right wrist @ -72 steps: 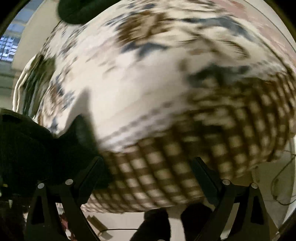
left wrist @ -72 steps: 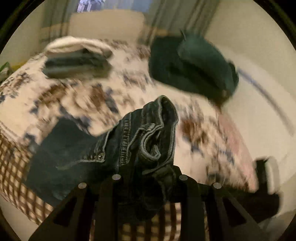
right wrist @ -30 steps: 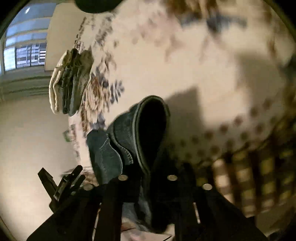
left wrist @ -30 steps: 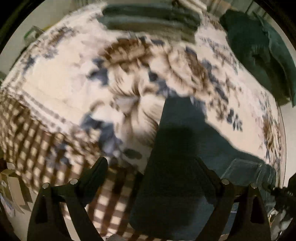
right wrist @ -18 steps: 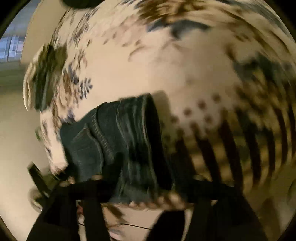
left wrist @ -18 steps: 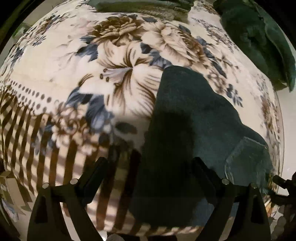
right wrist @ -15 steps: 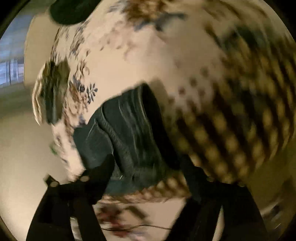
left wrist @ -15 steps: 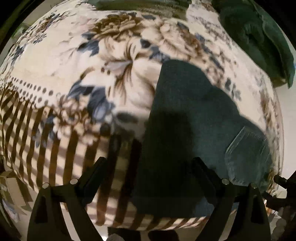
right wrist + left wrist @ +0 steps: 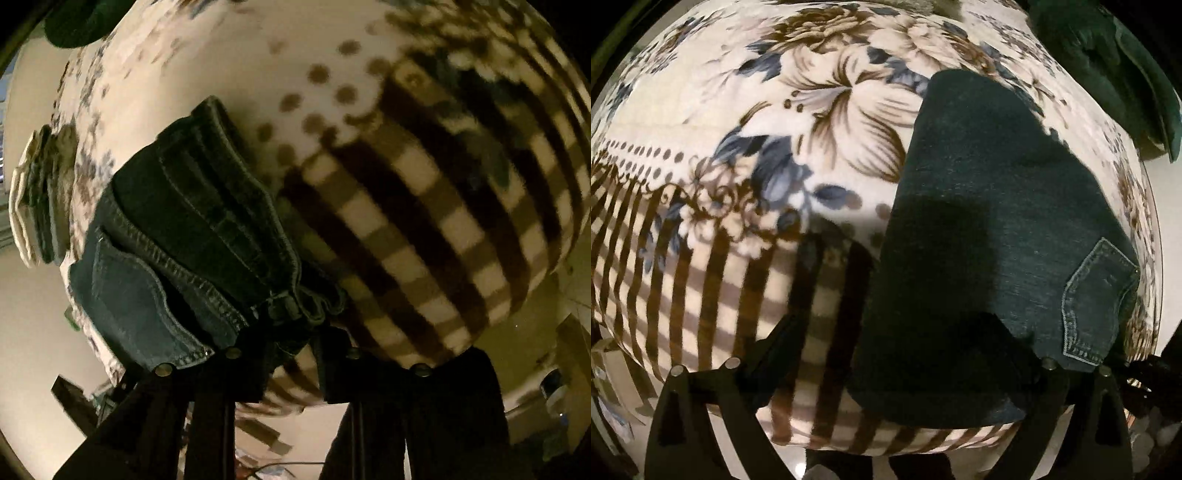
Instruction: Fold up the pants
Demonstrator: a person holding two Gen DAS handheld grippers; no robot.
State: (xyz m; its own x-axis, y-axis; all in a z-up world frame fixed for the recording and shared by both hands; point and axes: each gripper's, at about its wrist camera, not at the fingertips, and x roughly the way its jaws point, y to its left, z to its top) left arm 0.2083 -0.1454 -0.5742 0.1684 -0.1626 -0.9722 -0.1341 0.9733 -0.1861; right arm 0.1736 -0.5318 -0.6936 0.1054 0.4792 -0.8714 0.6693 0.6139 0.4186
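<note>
The jeans (image 9: 990, 221) lie on the bed (image 9: 701, 122) beneath the left gripper (image 9: 890, 332), its jaws spread wide; the right gripper (image 9: 291, 339) pinches their waistband.

Folded pile (image 9: 38, 195) blurred; green fabric (image 9: 1108, 70) edge-cropped.

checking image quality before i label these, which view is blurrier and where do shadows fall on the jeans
Left wrist view: mostly sharp, with the gripper's shadow dark across the middle of the jeans and the blanket; fisheye bulge is strong. Right wrist view: dimmer and yellowish, blanket pattern smeared by motion blur, while the waistband near the right gripper stays fairly crisp.
</note>
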